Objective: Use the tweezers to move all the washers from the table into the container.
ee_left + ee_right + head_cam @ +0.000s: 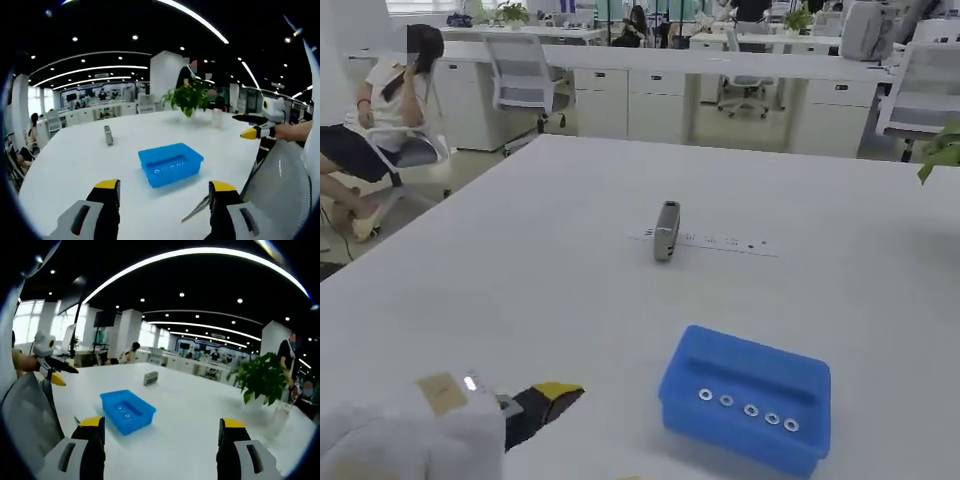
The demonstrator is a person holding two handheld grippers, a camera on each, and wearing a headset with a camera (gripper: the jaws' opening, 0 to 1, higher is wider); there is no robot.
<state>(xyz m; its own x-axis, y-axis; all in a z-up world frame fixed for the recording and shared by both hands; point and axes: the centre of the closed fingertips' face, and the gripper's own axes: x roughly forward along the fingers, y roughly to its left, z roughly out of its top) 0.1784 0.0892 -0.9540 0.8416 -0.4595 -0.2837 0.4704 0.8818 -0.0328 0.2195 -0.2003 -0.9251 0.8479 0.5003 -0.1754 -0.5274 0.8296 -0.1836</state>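
Jaws of a gripper (556,396) show low left in the head view, their gap hidden; five washers (751,410) lie in a row inside the blue container (720,438) on the counter (520,300). In the left gripper view, the left gripper (164,186) is wide open and empty, with the tweezers (196,210) lying by one jaw. In the right gripper view, the right gripper (162,422) is wide open too. The washers look light, thin and slippery, and are likely best pinched across the rim.

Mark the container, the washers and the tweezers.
container (760,352), head view, far rim
washers (751,410), head view, middle washer of the row
tweezers (196,211), left gripper view, mid-shaft
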